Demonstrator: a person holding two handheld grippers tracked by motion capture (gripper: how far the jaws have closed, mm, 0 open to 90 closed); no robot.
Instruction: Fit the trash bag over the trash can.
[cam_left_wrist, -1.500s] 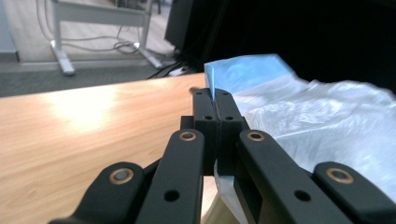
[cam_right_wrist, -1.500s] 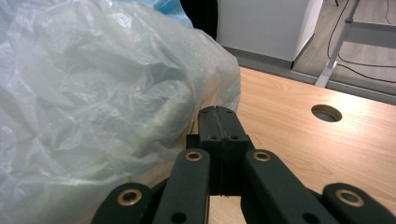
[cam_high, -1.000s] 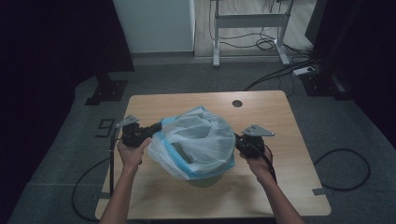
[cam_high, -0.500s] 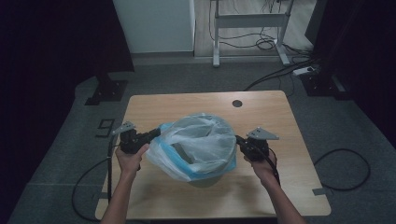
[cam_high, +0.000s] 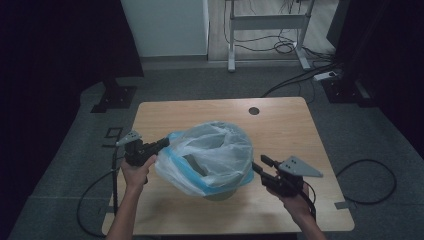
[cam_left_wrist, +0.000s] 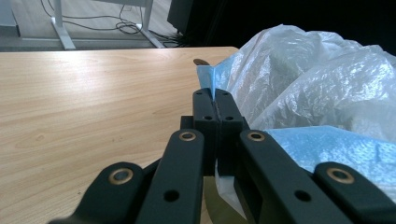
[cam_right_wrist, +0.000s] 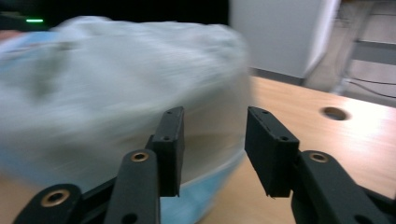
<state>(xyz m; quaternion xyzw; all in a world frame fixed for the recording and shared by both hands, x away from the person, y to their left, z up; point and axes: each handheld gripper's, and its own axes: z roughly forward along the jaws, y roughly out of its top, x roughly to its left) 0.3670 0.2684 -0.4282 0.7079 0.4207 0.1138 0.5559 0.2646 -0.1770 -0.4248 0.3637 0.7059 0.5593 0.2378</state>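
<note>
Left hand-held gripper (cam_left_wrist: 215, 100) pinches bag (cam_high: 212, 155) edge; right hand-held gripper (cam_right_wrist: 212, 144) just opened, jaws spread, nothing between, beside bag on counter (cam_high: 290, 125).

The right tongs (cam_high: 259, 165) have just been opening, release the plastic bag (cam_high: 210, 156) and draw back toward the person, nothing between them.

Crumpled translucent plastic bag (cam_high: 212, 152) with blue edge, mouth open, seemingly lining a bin.
</note>
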